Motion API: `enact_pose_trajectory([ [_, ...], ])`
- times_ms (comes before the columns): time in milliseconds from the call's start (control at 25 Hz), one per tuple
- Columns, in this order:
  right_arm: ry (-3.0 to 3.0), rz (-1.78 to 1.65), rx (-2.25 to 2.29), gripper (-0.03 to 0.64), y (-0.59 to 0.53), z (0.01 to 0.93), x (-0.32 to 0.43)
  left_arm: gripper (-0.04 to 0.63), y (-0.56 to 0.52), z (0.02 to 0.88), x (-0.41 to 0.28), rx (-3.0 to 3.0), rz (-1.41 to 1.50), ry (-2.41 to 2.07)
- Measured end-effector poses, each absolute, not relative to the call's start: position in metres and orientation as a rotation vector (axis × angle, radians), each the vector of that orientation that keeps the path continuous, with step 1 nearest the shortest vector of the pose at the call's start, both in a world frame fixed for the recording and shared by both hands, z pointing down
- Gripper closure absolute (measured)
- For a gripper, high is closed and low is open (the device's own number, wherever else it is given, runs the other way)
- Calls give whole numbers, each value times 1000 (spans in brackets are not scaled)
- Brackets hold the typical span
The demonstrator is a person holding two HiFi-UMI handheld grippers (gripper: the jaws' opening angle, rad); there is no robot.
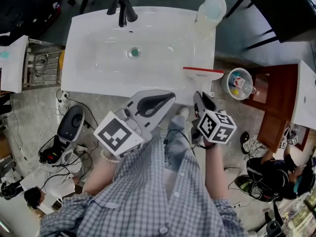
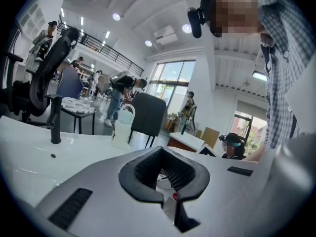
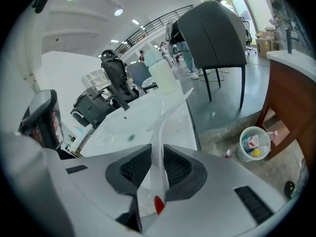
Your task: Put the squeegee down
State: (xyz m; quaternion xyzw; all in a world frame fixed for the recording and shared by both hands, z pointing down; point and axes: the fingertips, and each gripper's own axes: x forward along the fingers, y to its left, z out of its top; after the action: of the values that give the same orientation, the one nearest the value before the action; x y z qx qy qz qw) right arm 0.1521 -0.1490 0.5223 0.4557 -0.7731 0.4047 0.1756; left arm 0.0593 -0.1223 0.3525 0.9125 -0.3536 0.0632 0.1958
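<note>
The right hand-held gripper [image 3: 158, 152] clamps the squeegee's [image 1: 202, 73] handle, red blade at the sink's [image 1: 98, 78] front-right rim; the left hand-held gripper [image 1: 171, 97] is closed, empty. Let go there, the squeegee could tip off that rim.

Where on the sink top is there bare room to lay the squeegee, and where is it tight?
The flat basin is bare on both sides of the drain, and the front rim left of the squeegee is free too. Crowded: the back edge by the faucet and the back right corner, where the jug stands.
</note>
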Motion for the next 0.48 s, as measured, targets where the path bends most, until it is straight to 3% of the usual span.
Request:
enact_pose_trajectory([
  [200, -2186, 1274, 1328, 565, -146, 526, 145, 589, -122, 352, 57, 2559, 175, -986],
  [480, -2178, 1126, 1350, 548, -148, 524, 151, 589, -120, 350, 56, 2565, 171, -978],
])
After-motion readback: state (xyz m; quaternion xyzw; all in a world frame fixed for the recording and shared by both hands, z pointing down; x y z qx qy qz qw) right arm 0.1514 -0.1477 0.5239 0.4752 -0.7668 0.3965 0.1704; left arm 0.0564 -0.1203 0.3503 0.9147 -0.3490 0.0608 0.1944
